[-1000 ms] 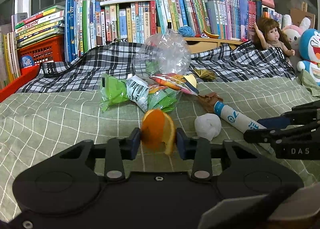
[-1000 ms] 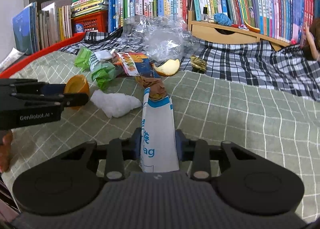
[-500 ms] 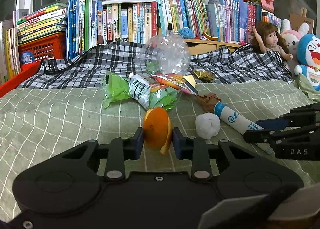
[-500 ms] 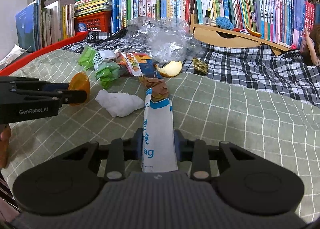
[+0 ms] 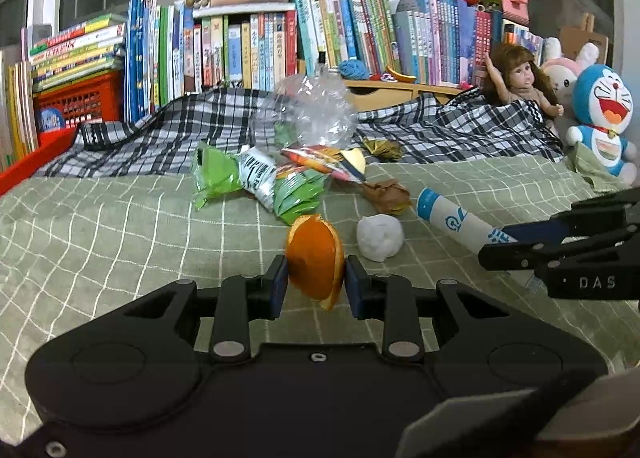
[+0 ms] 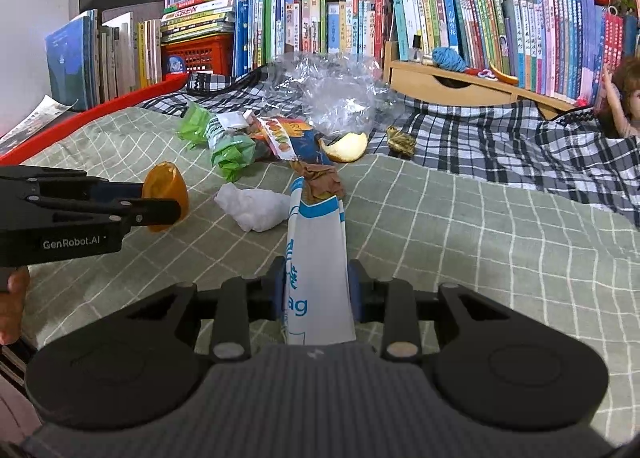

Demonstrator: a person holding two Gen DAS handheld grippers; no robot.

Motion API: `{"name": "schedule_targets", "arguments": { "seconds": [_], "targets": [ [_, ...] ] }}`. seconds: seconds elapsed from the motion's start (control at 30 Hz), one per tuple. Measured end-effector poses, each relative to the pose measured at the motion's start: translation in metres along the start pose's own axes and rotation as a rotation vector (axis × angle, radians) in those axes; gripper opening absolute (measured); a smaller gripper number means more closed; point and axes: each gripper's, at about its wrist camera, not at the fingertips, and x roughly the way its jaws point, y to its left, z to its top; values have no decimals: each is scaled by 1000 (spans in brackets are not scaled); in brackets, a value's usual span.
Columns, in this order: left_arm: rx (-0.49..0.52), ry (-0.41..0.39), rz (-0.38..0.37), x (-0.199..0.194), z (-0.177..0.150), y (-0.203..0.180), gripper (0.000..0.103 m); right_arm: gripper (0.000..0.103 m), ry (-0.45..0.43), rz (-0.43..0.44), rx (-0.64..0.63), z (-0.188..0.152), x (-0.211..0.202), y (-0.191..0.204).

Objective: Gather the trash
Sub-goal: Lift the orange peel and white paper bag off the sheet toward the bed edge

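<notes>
My left gripper (image 5: 316,284) is shut on a piece of orange peel (image 5: 316,254), held just above the green checked bedcover (image 5: 120,226). In the right wrist view the same peel (image 6: 170,194) shows at the left gripper's tips. My right gripper (image 6: 318,290) is shut on a white and blue paper packet (image 6: 316,258), also seen from the left (image 5: 456,220). On the cover ahead lie a white tissue ball (image 5: 379,237), a brown crumpled wrapper (image 5: 386,194), green snack wrappers (image 5: 224,178), a clear plastic bag (image 5: 308,118) and a pale peel piece (image 6: 346,147).
A black and white plaid blanket (image 5: 460,134) covers the back of the bed. Rows of books (image 5: 248,46) and a wooden shelf (image 6: 460,86) stand behind. A doll (image 5: 516,82) and plush toys (image 5: 600,114) sit at the right. A red edge (image 6: 80,118) runs along the left.
Both grippers have drawn back a little from the trash pile with their loads, so the wrappers and tissue look slightly farther off. The grips are unchanged.
</notes>
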Motion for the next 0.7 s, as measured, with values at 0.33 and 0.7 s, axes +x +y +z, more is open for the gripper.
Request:
{"name": "schedule_targets", "arguments": {
  "seconds": [0.33,0.7],
  "targets": [
    [-73,-12,-13,-36,-8,-3,29,37,-28,6,-12,-4,-35,3],
    [-79,-37,4,-89,-8,-5,29,37,-50,52,-17,-15,-68,13]
  ]
}}
